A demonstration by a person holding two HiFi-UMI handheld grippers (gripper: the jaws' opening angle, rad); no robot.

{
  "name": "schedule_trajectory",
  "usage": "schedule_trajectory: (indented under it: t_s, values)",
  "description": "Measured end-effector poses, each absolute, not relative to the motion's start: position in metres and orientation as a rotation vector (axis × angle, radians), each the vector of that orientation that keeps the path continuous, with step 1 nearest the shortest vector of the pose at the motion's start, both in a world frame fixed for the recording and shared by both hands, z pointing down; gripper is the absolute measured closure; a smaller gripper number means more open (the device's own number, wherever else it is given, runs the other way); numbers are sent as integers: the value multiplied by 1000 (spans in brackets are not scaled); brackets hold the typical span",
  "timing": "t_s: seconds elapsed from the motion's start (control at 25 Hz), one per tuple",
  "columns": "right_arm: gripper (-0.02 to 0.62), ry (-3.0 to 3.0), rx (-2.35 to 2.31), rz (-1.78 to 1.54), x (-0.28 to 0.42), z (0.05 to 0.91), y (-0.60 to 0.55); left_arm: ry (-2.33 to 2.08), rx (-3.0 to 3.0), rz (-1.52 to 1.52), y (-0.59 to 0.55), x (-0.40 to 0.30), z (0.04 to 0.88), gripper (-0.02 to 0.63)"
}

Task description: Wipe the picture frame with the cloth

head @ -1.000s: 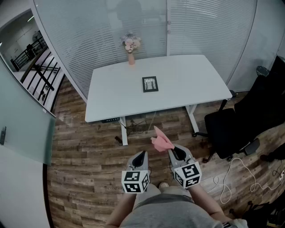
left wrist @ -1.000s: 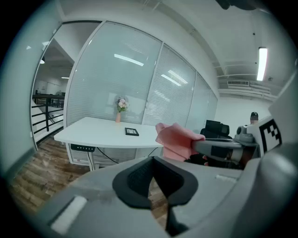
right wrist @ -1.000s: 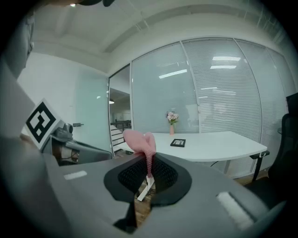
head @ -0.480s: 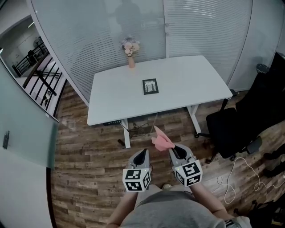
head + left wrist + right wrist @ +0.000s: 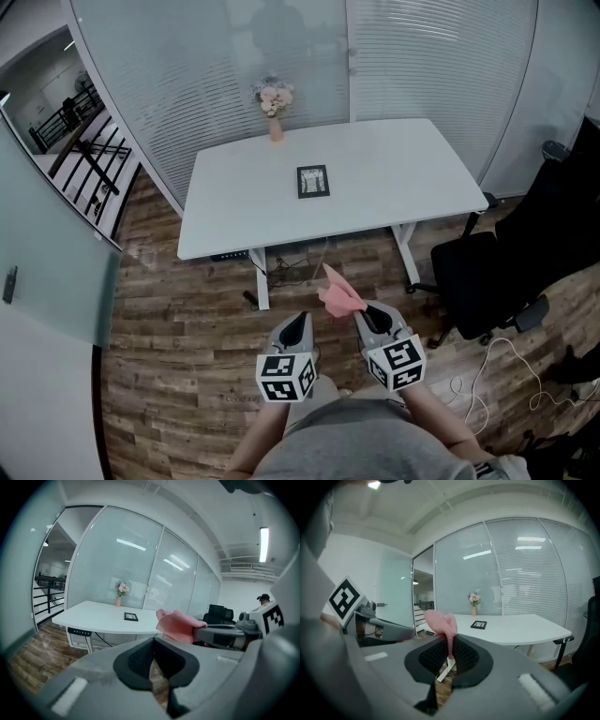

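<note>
A small dark picture frame [image 5: 313, 181] lies flat near the middle of the white table [image 5: 394, 197]; it also shows far off in the left gripper view [image 5: 131, 616] and the right gripper view [image 5: 478, 625]. My right gripper [image 5: 363, 315] is shut on a pink cloth [image 5: 337, 294], which sticks up from its jaws [image 5: 440, 622]. My left gripper [image 5: 296, 331] is shut with nothing in it. Both grippers hang over the wooden floor, well short of the table's front edge. The cloth [image 5: 177, 626] is also visible from the left gripper view.
A pink vase of flowers [image 5: 274, 103] stands at the table's back edge. A black office chair [image 5: 487, 272] sits right of the table, with white cable [image 5: 506, 370] on the floor. Glass walls with blinds run behind the table.
The view has shifted slightly; the table sits a little differently in the picture. Both grippers keep the same pose, and the cloth stays held.
</note>
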State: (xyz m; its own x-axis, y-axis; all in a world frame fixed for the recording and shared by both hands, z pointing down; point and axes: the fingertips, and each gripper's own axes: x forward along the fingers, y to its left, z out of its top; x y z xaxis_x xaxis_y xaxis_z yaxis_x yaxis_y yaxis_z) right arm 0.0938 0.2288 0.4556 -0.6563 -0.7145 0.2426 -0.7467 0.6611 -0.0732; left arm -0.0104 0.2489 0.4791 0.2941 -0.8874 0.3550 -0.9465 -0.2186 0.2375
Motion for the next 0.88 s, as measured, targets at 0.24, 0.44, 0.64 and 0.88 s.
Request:
schedule_trajectory:
  t_s: [0.24, 0.44, 0.64, 0.88]
  values:
    - [581, -2682, 1202, 264, 98, 458, 220, -1645, 2150, 212, 244, -8, 484, 604]
    - [581, -2679, 1208, 288, 100, 462, 203, -1648, 2134, 214, 227, -10, 488, 604]
    - [580, -2672, 1219, 304, 98, 467, 173, -1647, 2116, 213, 196, -18, 496, 604]
    - [580, -2652, 1238, 298, 97, 467, 122, -1633, 2115, 220, 142, -26, 502, 604]
